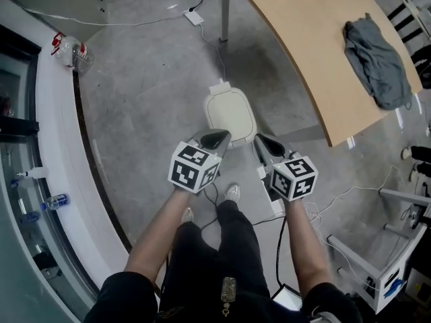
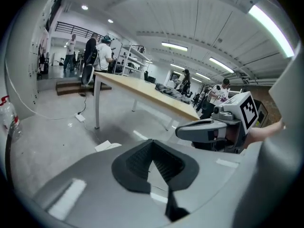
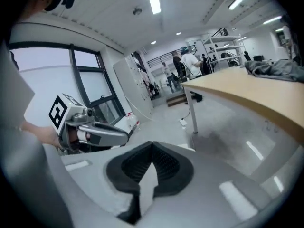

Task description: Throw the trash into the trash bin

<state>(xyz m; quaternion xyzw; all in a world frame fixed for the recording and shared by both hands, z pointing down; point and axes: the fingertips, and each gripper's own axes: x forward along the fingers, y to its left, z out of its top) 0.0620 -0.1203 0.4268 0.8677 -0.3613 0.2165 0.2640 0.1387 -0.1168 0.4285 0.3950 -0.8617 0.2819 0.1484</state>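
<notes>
In the head view, we see a white lidded trash bin [image 1: 229, 113] on the grey concrete floor [image 1: 148, 99], at 12 o'clock from both gripper tips, which overlap its near rim. A curved wooden table [image 1: 303, 39] fills the 1 to 2 o'clock side. A grey garment [image 1: 374, 62] is crumpled on it, and its metal leg [image 1: 223, 9] stands beyond the bin. At 10 o'clock a clear plastic bottle [image 1: 71, 52] lies on the white window ledge [image 1: 57, 133]. A white power strip [image 1: 194, 17] sits far back at 12 o'clock.

Our bare forearms reach forward side by side. The left gripper [image 1: 215, 138] and the right gripper [image 1: 267, 142] tilt down toward the bin, near each other but apart.

In the left gripper view, its dark pads [image 2: 164, 163] press together tip to tip, gripping only each other. The right gripper shows at 3 o'clock, and people [image 2: 97, 56] stand far off at 10 o'clock.

In the right gripper view, its jaws likewise meet at the tips, empty. The left gripper sits at 9 o'clock, before a window [image 3: 90, 94].
</notes>
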